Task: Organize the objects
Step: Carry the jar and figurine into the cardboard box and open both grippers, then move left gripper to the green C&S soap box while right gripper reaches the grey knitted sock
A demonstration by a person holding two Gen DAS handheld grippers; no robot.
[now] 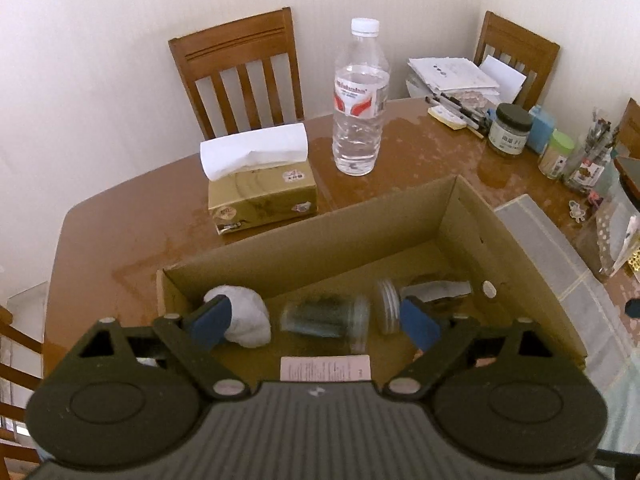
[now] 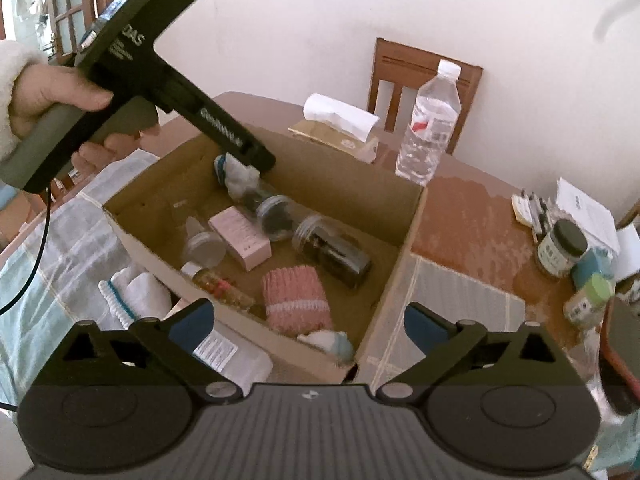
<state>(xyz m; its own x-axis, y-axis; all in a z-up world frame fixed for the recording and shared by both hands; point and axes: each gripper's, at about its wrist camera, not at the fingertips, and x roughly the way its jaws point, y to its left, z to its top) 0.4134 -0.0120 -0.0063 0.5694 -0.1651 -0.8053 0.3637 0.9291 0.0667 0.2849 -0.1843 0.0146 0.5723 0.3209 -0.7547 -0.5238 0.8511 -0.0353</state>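
Inside the open cardboard box (image 2: 404, 216) on the brown surface (image 1: 120, 220) lie three clear lidded jars (image 2: 332, 250), a pink carton (image 2: 240, 236), a pink knitted roll (image 2: 296, 296), a small bottle of red bits (image 2: 216, 280) and two crumpled white cloths (image 1: 248, 312). Beyond the box stand one water bottle (image 1: 360, 100) and one tissue box (image 1: 262, 196). Both the left gripper (image 1: 316, 320) and the right gripper (image 2: 308, 320) have their fingers spread wide, holding nothing.
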